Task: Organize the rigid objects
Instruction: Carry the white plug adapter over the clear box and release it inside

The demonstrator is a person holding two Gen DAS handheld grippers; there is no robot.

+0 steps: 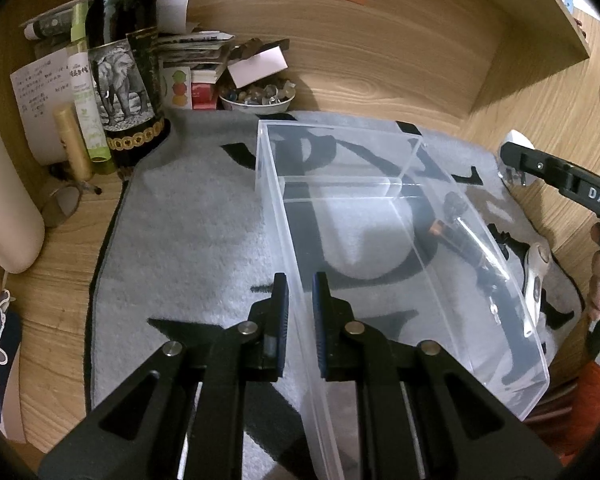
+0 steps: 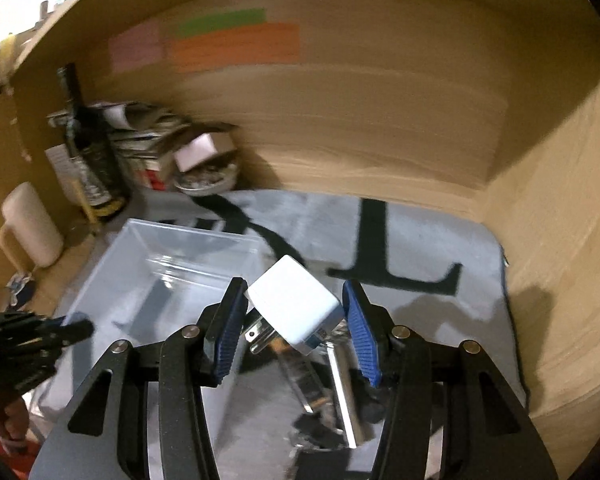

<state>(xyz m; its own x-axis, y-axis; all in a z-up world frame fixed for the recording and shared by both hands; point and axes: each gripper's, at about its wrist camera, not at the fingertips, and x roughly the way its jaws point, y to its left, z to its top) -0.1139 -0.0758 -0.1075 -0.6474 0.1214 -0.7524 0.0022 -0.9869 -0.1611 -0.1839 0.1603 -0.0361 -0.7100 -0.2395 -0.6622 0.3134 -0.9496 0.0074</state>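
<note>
A clear plastic bin (image 1: 400, 240) stands on a grey mat (image 1: 188, 232) with black letters. My left gripper (image 1: 300, 300) is shut on the bin's near left wall, one finger inside and one outside. A black tool (image 1: 460, 232) shows through the bin's right wall. In the right wrist view my right gripper (image 2: 294, 312) is shut on a white plug adapter (image 2: 294, 304), its metal prongs (image 2: 260, 338) pointing down-left, held above the mat (image 2: 420, 240) just right of the bin (image 2: 172, 264). Shiny metal pieces (image 2: 328, 380) lie below it. The right gripper also shows in the left wrist view (image 1: 548, 172).
At the back left stand a dark bottle (image 1: 124, 64) with an elephant label, a green spray bottle (image 1: 86, 92), a bowl of small items (image 1: 258, 98), stacked papers and a cream jug (image 1: 4, 200). Wooden desk walls enclose the back and right. A white-handled tool (image 1: 536, 276) lies right of the bin.
</note>
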